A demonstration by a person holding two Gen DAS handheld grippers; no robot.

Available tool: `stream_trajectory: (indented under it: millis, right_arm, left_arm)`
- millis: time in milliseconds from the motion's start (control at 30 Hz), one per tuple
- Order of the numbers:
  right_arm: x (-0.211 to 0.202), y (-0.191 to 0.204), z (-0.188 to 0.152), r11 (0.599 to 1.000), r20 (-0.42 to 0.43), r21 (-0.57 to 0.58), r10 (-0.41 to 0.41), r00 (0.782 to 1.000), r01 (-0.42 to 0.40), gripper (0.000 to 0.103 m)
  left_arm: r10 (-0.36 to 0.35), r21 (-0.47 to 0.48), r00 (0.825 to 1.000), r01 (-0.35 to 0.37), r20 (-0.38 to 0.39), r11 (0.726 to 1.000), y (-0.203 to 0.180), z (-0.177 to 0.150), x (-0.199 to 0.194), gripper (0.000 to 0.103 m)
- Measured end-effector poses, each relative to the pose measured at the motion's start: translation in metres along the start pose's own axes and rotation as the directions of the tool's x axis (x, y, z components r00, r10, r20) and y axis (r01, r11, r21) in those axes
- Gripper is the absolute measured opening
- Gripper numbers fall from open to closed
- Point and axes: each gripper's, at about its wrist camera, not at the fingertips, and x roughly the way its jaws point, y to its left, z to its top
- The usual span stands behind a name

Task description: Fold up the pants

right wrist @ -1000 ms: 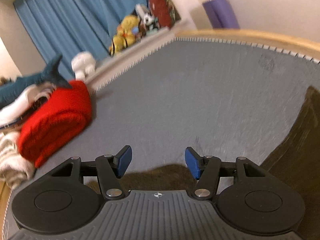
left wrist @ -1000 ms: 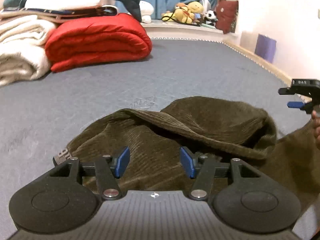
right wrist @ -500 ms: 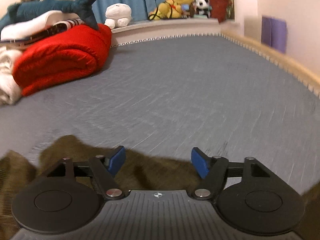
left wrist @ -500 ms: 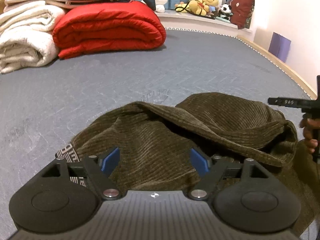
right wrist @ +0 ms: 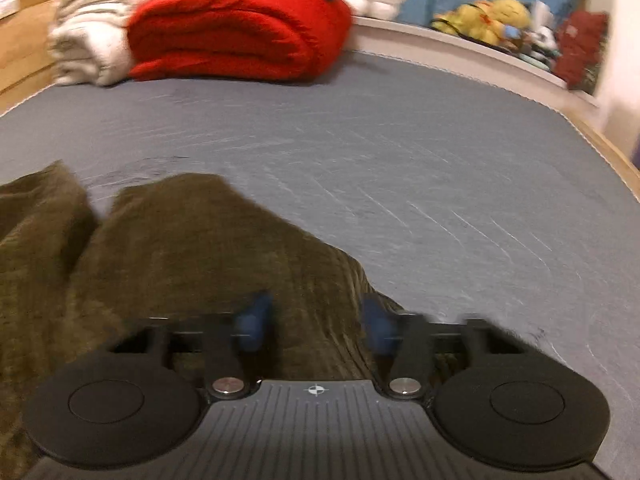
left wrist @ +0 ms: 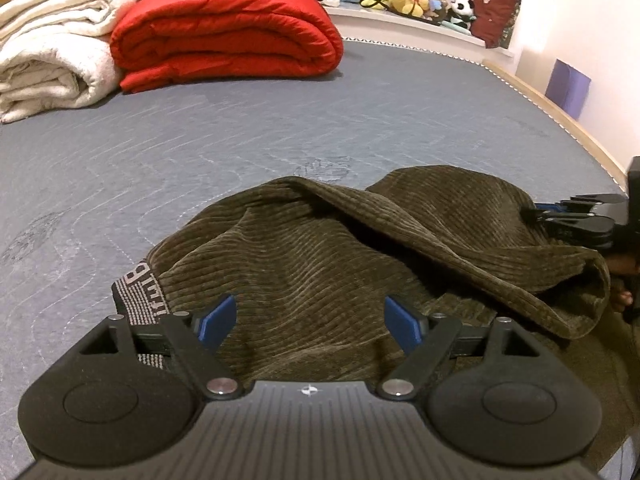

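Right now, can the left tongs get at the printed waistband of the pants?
Probably yes. The left tongs stand open just over the pants, and the waistband lies uncovered beside the left finger; nothing blocks a short shift sideways.

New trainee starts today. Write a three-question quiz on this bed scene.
1. True or false: the red quilt lies on top of the pants.
2. The left gripper, jaws open, hangs over: A) the pants B) the quilt C) the stuffed toys.
3. In the left wrist view, what lies just left of the quilt?

Key
1. False: bare mattress lies between them.
2. A.
3. The white blankets.
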Motion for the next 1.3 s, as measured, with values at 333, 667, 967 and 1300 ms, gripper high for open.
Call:
stream_trajectory:
  millis: [333,667,967,1300]
  right_arm:
    - [-0.088,-0.034,0.034,0.965,0.312,0.186,0.119,0.943,-0.184,0.002]
    - [-0.104,-0.147,-0.022,0.573,0.17,0.815,-0.38,0.909,0.087,0.004]
    - [-0.035,-0.044,0.013,0.967,0.087,0.254,-0.05,0.995,0.026,0.092]
    - [-0.012,-0.015,0.001,0.988,-0.044,0.119,-0.097,0.994,0.101,0.011]
  left_arm:
    - [0.024,-0.027,1.0,-0.024,0.007,0.999,0.009,0.002,-0.002,0.085]
    - [0.012,-0.012,1.0,-0.012,0.006,1.0,0.005,0.001,-0.005,0.086]
    - [0.014,-0.01,1.0,-0.014,0.002,1.0,0.005,0.002,-0.003,0.086]
    - [0.009,-0.014,1.0,-0.009,0.002,1.0,0.005,0.003,-0.003,0.086]
